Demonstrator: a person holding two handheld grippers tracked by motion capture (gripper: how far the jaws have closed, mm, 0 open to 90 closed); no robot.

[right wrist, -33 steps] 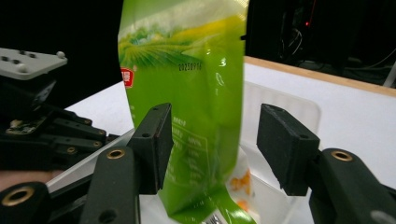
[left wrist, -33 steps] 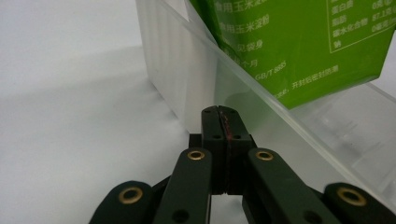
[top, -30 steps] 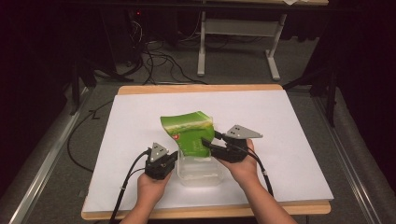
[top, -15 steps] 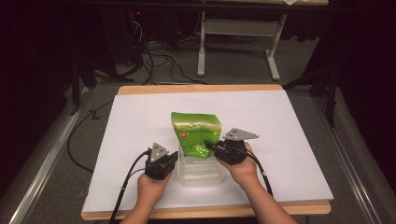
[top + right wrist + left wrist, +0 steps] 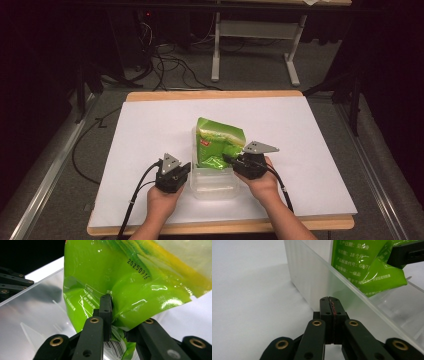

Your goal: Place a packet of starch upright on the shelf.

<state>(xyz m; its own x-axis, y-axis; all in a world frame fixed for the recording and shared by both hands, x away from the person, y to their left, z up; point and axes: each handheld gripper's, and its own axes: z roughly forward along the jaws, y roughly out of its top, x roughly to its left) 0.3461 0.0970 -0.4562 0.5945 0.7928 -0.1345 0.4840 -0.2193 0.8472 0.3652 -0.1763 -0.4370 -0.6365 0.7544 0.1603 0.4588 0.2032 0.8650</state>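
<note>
A glossy green snack bag [image 5: 220, 137] stands tilted in a clear plastic container [image 5: 215, 186], its lower end inside the tub. My right gripper [image 5: 228, 160] is shut on the bag's lower corner [image 5: 130, 277]; its jaws have just been closing with the foil pinched between them, and the far jaw is hidden behind the bag. My left gripper [image 5: 186, 171] rests at the container's left side, shut with nothing between its jaws [image 5: 329, 300]. Its tips sit right at the tub's outer wall [image 5: 312, 282]. The bag's printed back [image 5: 367, 267] shows through that wall.
The container stands near the front middle of a white sheet [image 5: 150, 130] on a wooden table. The table's front edge [image 5: 220, 227] runs just below both hands. Cables trail from both grippers toward the person. Dark floor, cables and a table frame lie beyond.
The right hand has come down and swung the bag from lying tilted leftward to standing more upright, lower in the container. The left gripper has stayed in place.
</note>
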